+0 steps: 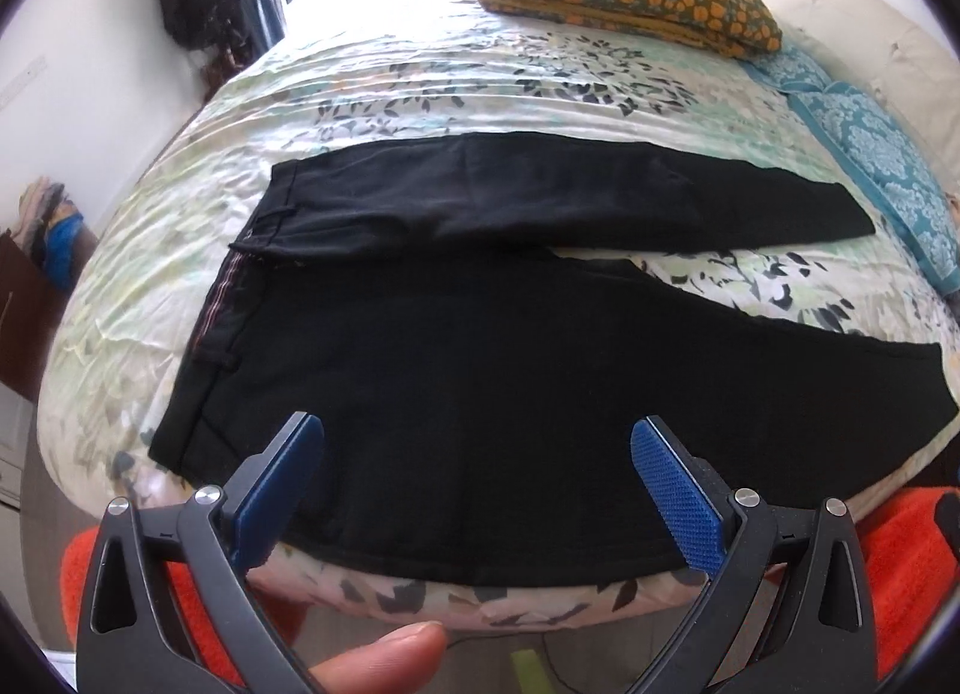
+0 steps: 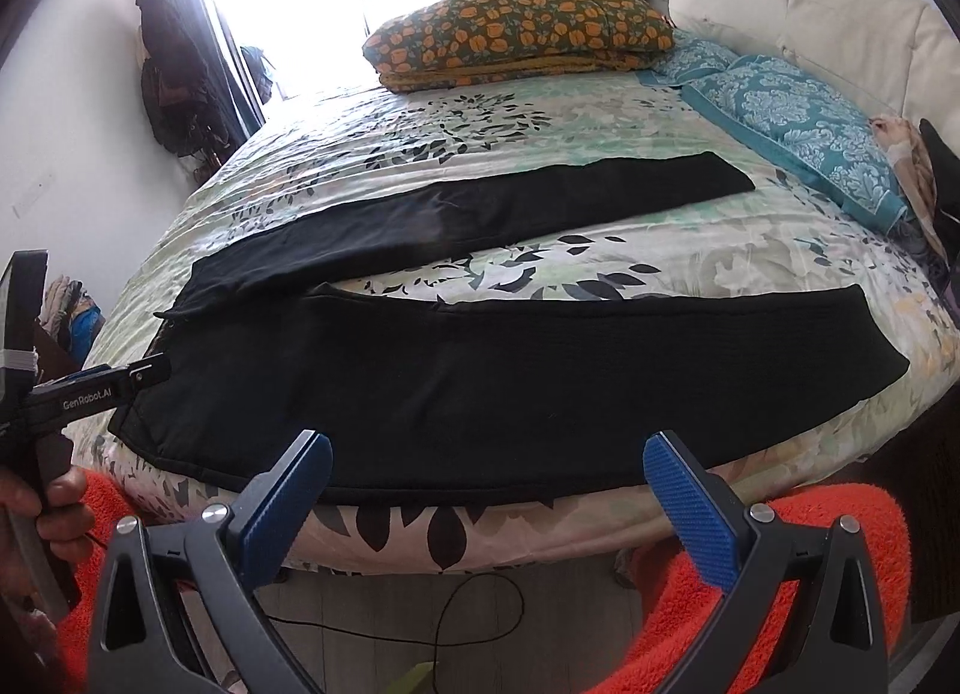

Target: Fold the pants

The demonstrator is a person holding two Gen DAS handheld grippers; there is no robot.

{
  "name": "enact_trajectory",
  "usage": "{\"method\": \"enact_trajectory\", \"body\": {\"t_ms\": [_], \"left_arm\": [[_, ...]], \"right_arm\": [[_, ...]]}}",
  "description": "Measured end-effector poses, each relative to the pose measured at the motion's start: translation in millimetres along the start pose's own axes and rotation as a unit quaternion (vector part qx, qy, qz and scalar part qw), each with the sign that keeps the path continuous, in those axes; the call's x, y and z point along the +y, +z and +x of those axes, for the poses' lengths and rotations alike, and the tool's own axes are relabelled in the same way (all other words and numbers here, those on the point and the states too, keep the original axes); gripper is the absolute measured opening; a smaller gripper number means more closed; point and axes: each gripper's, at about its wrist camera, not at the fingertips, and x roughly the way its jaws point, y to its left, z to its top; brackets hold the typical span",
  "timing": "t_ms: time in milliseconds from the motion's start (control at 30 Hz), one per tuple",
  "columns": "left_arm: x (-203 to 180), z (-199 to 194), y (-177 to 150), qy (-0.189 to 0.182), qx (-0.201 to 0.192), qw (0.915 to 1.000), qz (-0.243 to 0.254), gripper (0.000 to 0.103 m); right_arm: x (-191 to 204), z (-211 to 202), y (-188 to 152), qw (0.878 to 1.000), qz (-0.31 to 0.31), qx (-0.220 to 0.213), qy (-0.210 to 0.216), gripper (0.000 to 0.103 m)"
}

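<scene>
Both claws sit nearest the lens, spread wide with nothing between the pads — left claw (image 1: pixel 477 490) over the waist end, right claw (image 2: pixel 487 493) over the near leg, both at the bed's near edge.

Bed (image 2: pixel 600 112): floral cover, rumpled, soft under load. Black pants (image 1: pixel 480 394) lie flat on it, legs splayed in a V, waistband (image 1: pixel 240 274) toward the left, hems to the right. Near leg runs along the mattress edge; far leg (image 2: pixel 510 202) is well apart from it. Patterned pillow (image 2: pixel 522 34) beyond, clear of the work.

Risks, my read:
- pinching the bed cover along with the fabric — both soft, both thin
- grabbing one layer only, so the leg twists on the fold
- near leg sliding off the edge if dragged
</scene>
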Motion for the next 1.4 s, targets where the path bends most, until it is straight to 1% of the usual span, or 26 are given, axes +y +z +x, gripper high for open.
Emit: {"method": "enact_trajectory", "body": {"t_ms": [133,200,267,433,533,600,633,700,767,800,833,900,933,967,1000,1033,1067,1100,1133,1200,1233,1267,1300,1333,1367,1400], "left_arm": [[-6,39,38,0.005,-0.003,1.0000,-0.004,0.103],[-13,60,62,0.006,-0.007,0.9999,-0.006,0.103],[-23,83,88,0.014,-0.009,0.9999,-0.004,0.103],[-44,149,147,0.017,0.008,0.9997,-0.018,0.103],[-50,197,167,0.040,0.039,0.9982,-0.025,0.103],[-53,234,169,0.074,0.081,0.9940,-0.008,0.103],[-54,247,168,0.079,0.091,0.9927,0.000,0.103],[-51,253,173,0.076,0.073,0.9944,-0.004,0.103],[-53,265,187,0.086,0.084,0.9927,0.005,0.103],[-52,271,196,0.087,0.098,0.9913,-0.001,0.103],[-49,275,206,0.084,0.121,0.9890,-0.015,0.103],[-42,274,219,0.071,0.169,0.9820,-0.046,0.103],[-39,266,224,0.055,0.174,0.9817,-0.055,0.102],[-37,251,227,0.030,0.151,0.9862,-0.061,0.102],[-37,235,229,0.012,0.119,0.9910,-0.060,0.102],[-40,222,229,0.007,0.091,0.9947,-0.049,0.102],[-47,215,229,0.013,0.075,0.9966,-0.031,0.103],[-56,214,226,0.018,0.071,0.9972,-0.011,0.103],[-65,221,223,0.019,0.078,0.9967,0.010,0.103],[-80,247,217,0.024,0.114,0.9924,0.039,0.103],[-84,263,210,0.033,0.134,0.9895,0.044,0.103],[-84,275,204,0.034,0.135,0.9894,0.039,0.103],[-81,272,200,0.028,0.093,0.9950,0.025,0.103],[-79,268,195,0.032,0.054,0.9978,0.019,0.103],[-81,267,189,0.036,0.035,0.9984,0.024,0.103],[-82,263,183,0.042,0.011,0.9987,0.027,0.103]], "right_arm": [[-9,25,3,1.000,0.002,0.019,-0.003,0.103],[-11,39,5,0.999,0.003,0.031,-0.006,0.103],[-13,51,6,0.999,0.005,0.042,-0.002,0.103],[-12,70,6,0.998,0.002,0.053,0.012,0.103],[-11,80,2,0.997,-0.005,0.068,0.020,0.103],[-11,87,-2,0.996,-0.007,0.081,0.025,0.103],[-12,89,-3,0.996,-0.007,0.085,0.028,0.103],[-13,92,-4,0.995,-0.003,0.090,0.034,0.103],[-16,94,-3,0.995,0.003,0.089,0.039,0.103],[-17,95,-4,0.995,0.006,0.090,0.042,0.103],[-18,97,-4,0.995,0.009,0.093,0.045,0.103],[-20,99,-5,0.994,0.014,0.101,0.050,0.103],[-21,98,-4,0.993,0.018,0.100,0.053,0.103],[-22,97,-3,0.994,0.020,0.096,0.054,0.103],[-23,96,-3,0.994,0.022,0.092,0.054,0.103],[-24,95,-3,0.994,0.024,0.089,0.053,0.103],[-26,96,-3,0.994,0.027,0.090,0.054,0.103],[-26,97,-3,0.994,0.031,0.093,0.056,0.103],[-28,99,-3,0.993,0.034,0.098,0.058,0.103],[-30,101,-1,0.992,0.042,0.104,0.065,0.103],[-34,101,4,0.991,0.050,0.103,0.072,0.103],[-39,101,12,0.990,0.055,0.100,0.081,0.103],[-47,101,25,0.990,0.057,0.093,0.089,0.103],[-57,103,42,0.991,0.055,0.083,0.094,0.103],[-71,106,60,0.991,0.054,0.070,0.095,0.103],[-88,113,82,0.993,0.054,0.058,0.084,0.103]]}}
